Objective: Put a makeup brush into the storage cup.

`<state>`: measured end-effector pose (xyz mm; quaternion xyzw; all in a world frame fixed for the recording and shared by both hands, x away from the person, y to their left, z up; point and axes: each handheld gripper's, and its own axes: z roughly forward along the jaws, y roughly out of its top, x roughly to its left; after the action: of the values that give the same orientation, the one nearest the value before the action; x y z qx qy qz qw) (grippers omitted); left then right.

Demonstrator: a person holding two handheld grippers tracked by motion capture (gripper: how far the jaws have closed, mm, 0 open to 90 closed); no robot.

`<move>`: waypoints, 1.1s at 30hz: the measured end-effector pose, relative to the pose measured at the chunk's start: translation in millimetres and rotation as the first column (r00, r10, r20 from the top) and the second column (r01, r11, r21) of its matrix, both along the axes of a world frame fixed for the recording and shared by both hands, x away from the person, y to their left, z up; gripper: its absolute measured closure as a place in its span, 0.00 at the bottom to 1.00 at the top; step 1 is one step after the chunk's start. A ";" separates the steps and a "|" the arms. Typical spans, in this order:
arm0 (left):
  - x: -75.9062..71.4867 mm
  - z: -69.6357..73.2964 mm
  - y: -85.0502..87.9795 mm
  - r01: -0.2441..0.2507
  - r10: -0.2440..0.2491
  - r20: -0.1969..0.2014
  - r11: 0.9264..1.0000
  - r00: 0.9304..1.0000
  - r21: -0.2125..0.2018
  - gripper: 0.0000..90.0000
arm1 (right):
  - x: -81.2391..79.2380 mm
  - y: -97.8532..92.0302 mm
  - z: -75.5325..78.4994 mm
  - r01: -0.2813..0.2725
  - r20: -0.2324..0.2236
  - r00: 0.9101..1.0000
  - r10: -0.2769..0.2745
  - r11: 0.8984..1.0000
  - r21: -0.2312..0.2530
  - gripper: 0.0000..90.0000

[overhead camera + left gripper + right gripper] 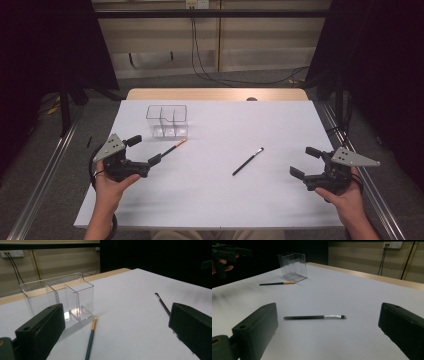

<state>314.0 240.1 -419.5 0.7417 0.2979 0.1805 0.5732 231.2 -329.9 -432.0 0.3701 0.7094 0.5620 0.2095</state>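
Observation:
A clear plastic organizer [167, 120] [60, 298] [292, 266] with compartments stands on the white table toward the back left. A dark brush with a gold ferrule and tan tip [173, 148] [91, 336] [277, 283] lies just in front of it. A second, black brush with a silver ferrule [247, 161] [162, 304] [314, 317] lies near the table's middle. My left gripper [144, 150] [117, 335] is open, the gold-ferrule brush lying between its jaws. My right gripper [305, 161] [328, 332] is open at the right, facing the black brush.
The white sheet [215, 200] covers the table; a wooden edge [215, 94] shows at the back. Cables [210, 75] run across the floor behind. Metal rails [45, 175] flank both sides of the table.

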 end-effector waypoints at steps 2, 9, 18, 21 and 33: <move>4.7 -0.4 -3.6 0.004 -0.004 -0.002 1.000 1.000 0.004 0.01 | -0.2 0.1 -0.5 -0.001 -0.002 1.000 0.001 1.000 -0.001 0.02; 17.7 -1.9 -10.6 0.000 0.000 -0.009 1.000 1.000 -0.006 0.01 | -1.0 -1.2 -0.6 0.000 0.000 1.000 0.000 1.000 -0.002 0.02; 29.1 -8.6 -19.8 -0.006 0.007 -0.035 1.000 0.999 0.022 0.01 | -0.9 -0.5 -1.1 -0.006 -0.001 1.000 0.006 1.000 -0.001 0.02; 33.8 -11.5 -23.3 -0.005 0.007 -0.042 1.000 0.999 0.029 0.01 | -1.3 0.5 -0.9 -0.004 0.000 1.000 0.004 1.000 -0.003 0.02; 51.2 -19.1 -42.3 0.005 0.003 -0.078 0.995 0.997 0.097 0.01 | -2.4 -0.2 -1.2 -0.007 -0.001 1.000 0.007 1.000 0.002 0.02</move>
<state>365.2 197.8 -438.5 0.7753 0.3105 0.1654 0.5245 228.8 -330.1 -433.2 0.3682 0.7101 0.5633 0.2070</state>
